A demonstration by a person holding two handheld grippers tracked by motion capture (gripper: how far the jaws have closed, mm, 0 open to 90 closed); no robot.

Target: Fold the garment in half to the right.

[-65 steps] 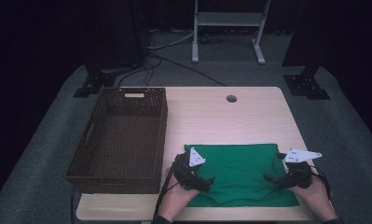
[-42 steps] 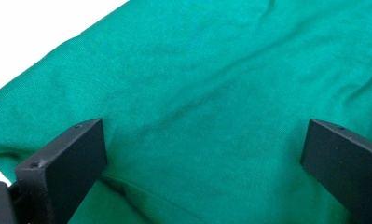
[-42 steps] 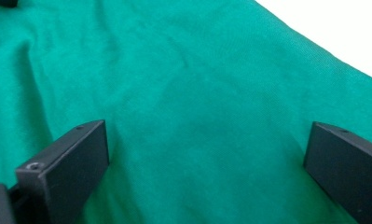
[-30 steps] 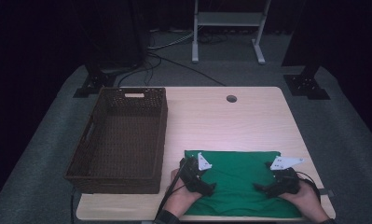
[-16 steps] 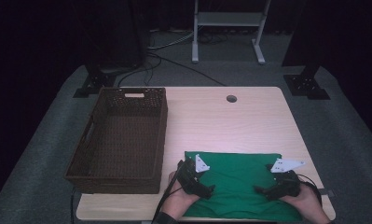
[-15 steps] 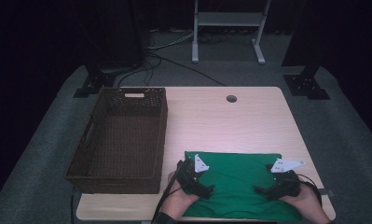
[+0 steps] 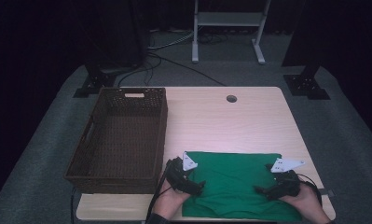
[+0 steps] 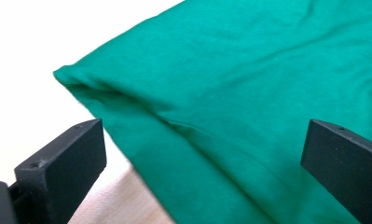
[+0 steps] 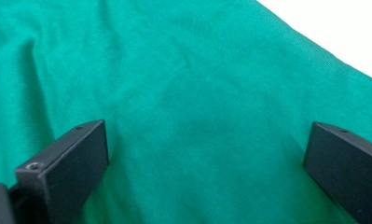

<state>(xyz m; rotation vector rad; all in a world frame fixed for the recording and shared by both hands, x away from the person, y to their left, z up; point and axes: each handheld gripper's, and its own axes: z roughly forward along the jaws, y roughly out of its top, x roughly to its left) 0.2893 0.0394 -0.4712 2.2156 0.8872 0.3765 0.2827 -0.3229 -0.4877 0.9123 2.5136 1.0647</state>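
From above, on the high view, a green cloth (image 7: 237,184) lies flat on the near right part of the wooden table (image 7: 230,119), its near edge at the table's front edge; the cloth appears folded into a rough rectangle; the left gripper (image 7: 195,186) sits at the cloth's near left corner, held by the left hand (image 7: 169,200); the right gripper (image 7: 263,190) sits on the cloth near its right edge, held by the right hand (image 7: 305,200); both point inward toward the cloth's middle; jaw opening cannot be read at this range; a dark wicker basket (image 7: 93,161) stands just left of the cloth on the table's left side, nothing visible inside it; a round cable hole (image 7: 231,98) shows near the table's far edge; a white metal stand (image 7: 225,21) is on the floor beyond.

Left gripper view: both black jaws stand wide apart, nothing clamped between them; the cloth's folded corner (image 8: 81,81) lies ahead between them, layered edges visible, with bare table to the left.

Right gripper view: jaws likewise wide apart and holding nothing; green cloth (image 9: 197,107) spans the gap beneath them, lightly creased; whether the jaw tips touch the fabric cannot be told.
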